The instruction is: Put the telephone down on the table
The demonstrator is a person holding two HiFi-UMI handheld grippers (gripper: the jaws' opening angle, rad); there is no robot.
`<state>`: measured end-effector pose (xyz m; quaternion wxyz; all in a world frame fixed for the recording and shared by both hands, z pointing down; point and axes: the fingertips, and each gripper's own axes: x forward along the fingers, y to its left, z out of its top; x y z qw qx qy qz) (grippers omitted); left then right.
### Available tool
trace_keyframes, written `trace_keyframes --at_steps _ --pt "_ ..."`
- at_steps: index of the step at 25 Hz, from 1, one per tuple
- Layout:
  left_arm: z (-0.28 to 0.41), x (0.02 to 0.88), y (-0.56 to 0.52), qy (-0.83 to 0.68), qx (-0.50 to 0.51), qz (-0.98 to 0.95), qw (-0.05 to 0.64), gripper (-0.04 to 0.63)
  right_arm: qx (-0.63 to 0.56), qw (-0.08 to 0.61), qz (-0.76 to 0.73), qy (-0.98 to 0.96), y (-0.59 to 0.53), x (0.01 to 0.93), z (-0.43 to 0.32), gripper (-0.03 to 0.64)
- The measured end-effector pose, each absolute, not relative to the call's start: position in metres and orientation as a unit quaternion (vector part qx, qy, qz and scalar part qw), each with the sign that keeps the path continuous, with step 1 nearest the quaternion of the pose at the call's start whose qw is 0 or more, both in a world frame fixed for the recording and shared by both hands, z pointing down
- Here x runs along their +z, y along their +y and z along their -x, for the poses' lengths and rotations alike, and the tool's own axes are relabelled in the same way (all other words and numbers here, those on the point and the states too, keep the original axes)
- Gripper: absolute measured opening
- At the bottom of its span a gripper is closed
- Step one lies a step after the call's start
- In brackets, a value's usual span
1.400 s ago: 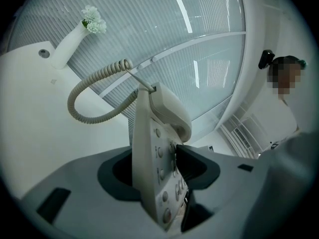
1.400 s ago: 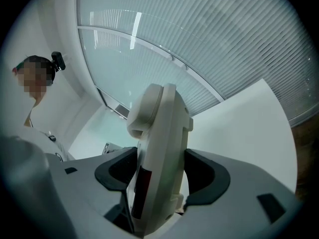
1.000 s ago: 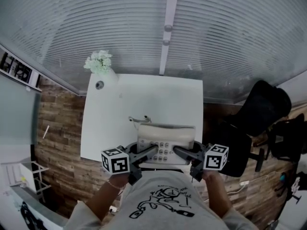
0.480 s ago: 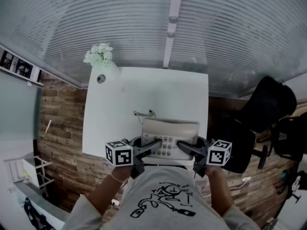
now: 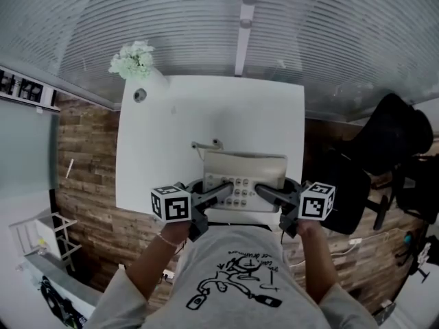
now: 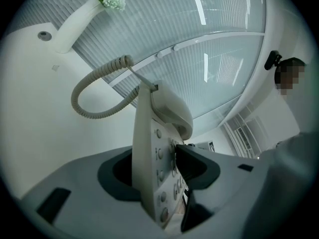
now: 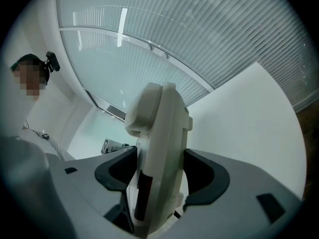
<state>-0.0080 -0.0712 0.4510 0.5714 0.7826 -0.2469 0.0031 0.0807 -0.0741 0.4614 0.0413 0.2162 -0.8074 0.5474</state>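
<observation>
Ribbed frosted glass wall (image 5: 322,33) fills the background, and below it a white square tabletop (image 5: 206,115) stands on a brown wood-plank floor (image 5: 82,156). At the far left corner of the tabletop a slim white vase of pale flowers (image 5: 132,59) leans outward, with a small round grey grommet (image 5: 140,95) just beside it. A black office chair (image 5: 391,142) sits off the right side.

Close to the near edge of the tabletop is a beige push-button telephone (image 5: 243,173), its keypad facing up and its handset (image 6: 172,108) lying across the far end. The grey coiled cord (image 6: 94,103) loops out from the telephone's far left side over the white surface. Whether the base touches the tabletop cannot be told from these views.

The left claw (image 5: 218,190) is clenched on the left edge of the telephone, one dark pad on the keypad face and the other against the underside. The right claw (image 5: 269,192) grasps the opposite edge in the same way, its two dark pads pressed on either face of the beige body. Both claws point inward toward each other, with their black-and-white marker cubes (image 5: 170,204) turned toward the camera. Below them is the person's grey printed T-shirt (image 5: 236,279), with a bare forearm reaching up to each claw.
</observation>
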Motion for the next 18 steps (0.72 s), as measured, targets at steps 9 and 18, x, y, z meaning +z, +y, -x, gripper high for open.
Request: trace_keyframes --at_steps 9,18 --pt "0.006 0.477 -0.075 -0.242 0.012 -0.774 0.584 0.213 0.561 0.050 -0.216 -0.798 -0.077 0.487 -0.083 0.305" --pt "0.007 0.504 -0.070 -0.240 0.008 -0.758 0.606 0.213 0.574 0.065 -0.215 -0.787 -0.074 0.511 -0.081 0.305"
